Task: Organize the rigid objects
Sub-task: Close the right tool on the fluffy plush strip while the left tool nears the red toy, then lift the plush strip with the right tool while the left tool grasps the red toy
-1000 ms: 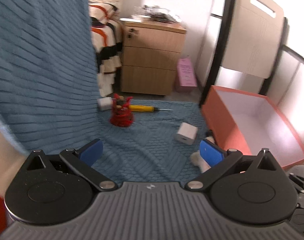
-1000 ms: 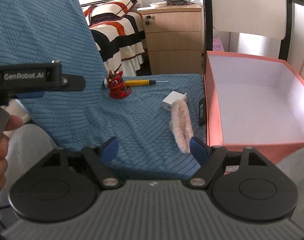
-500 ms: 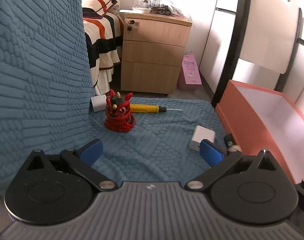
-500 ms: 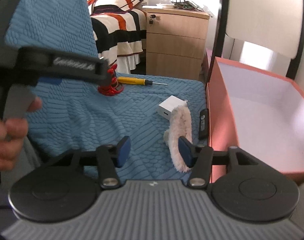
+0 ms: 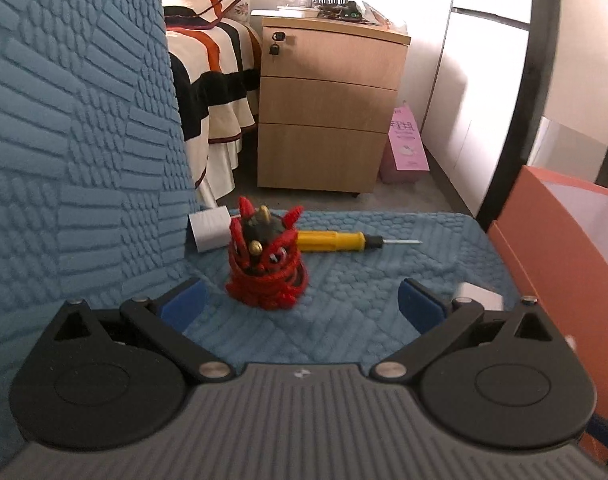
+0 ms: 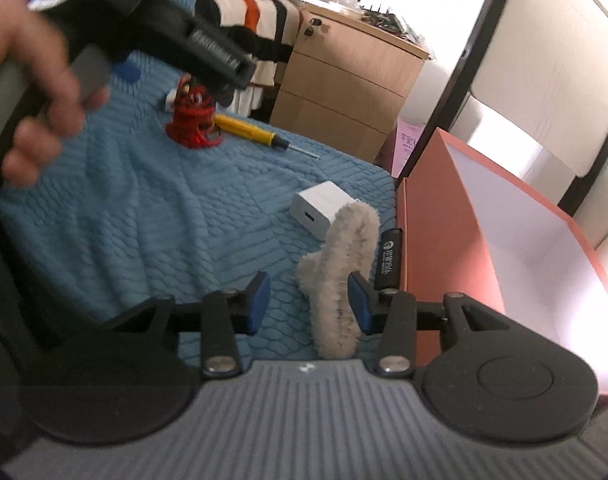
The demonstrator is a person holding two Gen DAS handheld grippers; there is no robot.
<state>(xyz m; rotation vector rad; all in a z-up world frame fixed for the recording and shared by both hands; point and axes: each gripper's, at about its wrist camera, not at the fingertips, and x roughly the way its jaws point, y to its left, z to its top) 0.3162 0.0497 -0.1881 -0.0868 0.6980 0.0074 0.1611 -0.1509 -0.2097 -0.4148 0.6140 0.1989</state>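
Note:
A red lion figurine [image 5: 266, 268] stands on the blue textured seat cover [image 5: 343, 320], just ahead of my open, empty left gripper [image 5: 300, 306]. Behind it lie a yellow screwdriver [image 5: 335, 240] and a white block [image 5: 210, 228]. In the right wrist view my right gripper [image 6: 307, 308] is open, with a furry beige piece [image 6: 339, 272] lying partly between its jaws, against the right finger. A white charger [image 6: 321, 208] and a black stick [image 6: 388, 260] lie beside the orange box [image 6: 435, 260]. The figurine [image 6: 194, 120] and screwdriver [image 6: 248, 128] also show there.
The orange box [image 5: 543, 248] with white inside stands to the right of the seat. The left hand and its gripper body [image 6: 152, 28] cross the upper left of the right wrist view. A wooden drawer unit [image 5: 327, 112], a striped bed [image 5: 212, 80] and a pink bag [image 5: 405, 146] lie beyond.
My left gripper has moved forward to the red figurine, which now sits close between its fingers. My right gripper has narrowed and moved in around the furry piece.

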